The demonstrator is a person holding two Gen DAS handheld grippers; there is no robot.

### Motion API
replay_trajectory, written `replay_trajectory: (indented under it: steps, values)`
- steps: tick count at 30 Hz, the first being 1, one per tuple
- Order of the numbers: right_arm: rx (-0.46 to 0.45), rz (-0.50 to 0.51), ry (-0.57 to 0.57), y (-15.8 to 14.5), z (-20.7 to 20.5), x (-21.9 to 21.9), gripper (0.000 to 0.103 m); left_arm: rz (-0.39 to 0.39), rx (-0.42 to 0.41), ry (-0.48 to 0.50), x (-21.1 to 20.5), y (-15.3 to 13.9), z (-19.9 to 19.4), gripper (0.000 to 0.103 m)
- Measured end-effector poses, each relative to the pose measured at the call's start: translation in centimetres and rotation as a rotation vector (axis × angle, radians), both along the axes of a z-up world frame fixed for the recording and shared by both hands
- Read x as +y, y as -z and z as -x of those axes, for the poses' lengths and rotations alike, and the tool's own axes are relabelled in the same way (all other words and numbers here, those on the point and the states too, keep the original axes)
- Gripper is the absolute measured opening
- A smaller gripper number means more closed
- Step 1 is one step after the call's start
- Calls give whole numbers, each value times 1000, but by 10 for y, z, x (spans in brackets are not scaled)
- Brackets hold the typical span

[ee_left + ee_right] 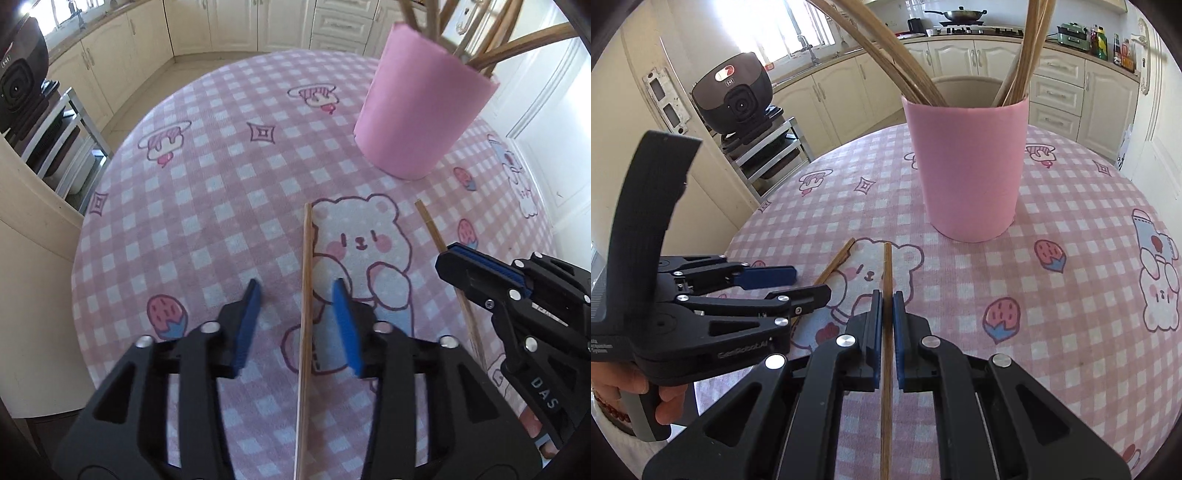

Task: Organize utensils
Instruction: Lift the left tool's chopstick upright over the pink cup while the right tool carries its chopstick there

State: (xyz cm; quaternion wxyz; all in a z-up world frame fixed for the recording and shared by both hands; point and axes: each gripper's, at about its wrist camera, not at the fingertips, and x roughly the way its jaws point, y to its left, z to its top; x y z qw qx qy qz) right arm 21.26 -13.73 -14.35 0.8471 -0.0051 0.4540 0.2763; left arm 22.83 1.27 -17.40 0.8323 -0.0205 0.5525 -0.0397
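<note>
Right gripper: nearest the right wrist camera; its blue pads are pressed together on a wooden chopstick that runs straight between them, tip aimed at the pink cup.
Left gripper: jaws apart; a second chopstick lies between the pads, touched by neither as far as I can tell.
Where the sticks are: both on the near side of the cup, over the bear print on the pink checked tablecloth — side by side, not touching.
Handling: thin, stiff, light, smooth wood — likely to roll or swivel in a pinch; I judge a hold near mid-length steadiest.
Pink cup: upright beyond the sticks, more chopsticks leaning out of it.
Farthest: cream kitchen cabinets behind the cup.
</note>
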Motion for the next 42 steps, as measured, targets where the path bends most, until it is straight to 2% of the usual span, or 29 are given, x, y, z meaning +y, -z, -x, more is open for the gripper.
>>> replay_trajectory:
  steps: [3,4,5,7,10,13,20,27,33,42]
  values:
    - [6,3,-4,1,-4,2,4,-46,2,16,-2,2,-3,26]
    - [8,2,-5,1,-5,2,4,-44,-2,17,-1,2,-3,16]
    - [9,2,-5,2,-5,2,4,-36,-3,19,-1,2,-4,10]
    - [10,-2,-4,2,-5,3,4,-32,-12,26,-3,2,-4,6]
    - [5,-6,1,0,-5,3,4,-11,-35,24,-3,0,-1,6]
    - [-16,-14,4,-8,1,1,4,13,-84,19,0,-14,10,6]
    - [-102,-59,13,-43,18,-8,4,76,-248,37,-3,-74,36,6]
    - [-263,-138,24,-97,46,-19,4,189,-435,46,0,-128,66,6]
    - [-412,-149,49,-130,70,-25,4,205,-545,51,-2,-153,85,6]
    - [-495,-147,84,-137,81,-34,4,173,-611,89,-17,-160,102,6]
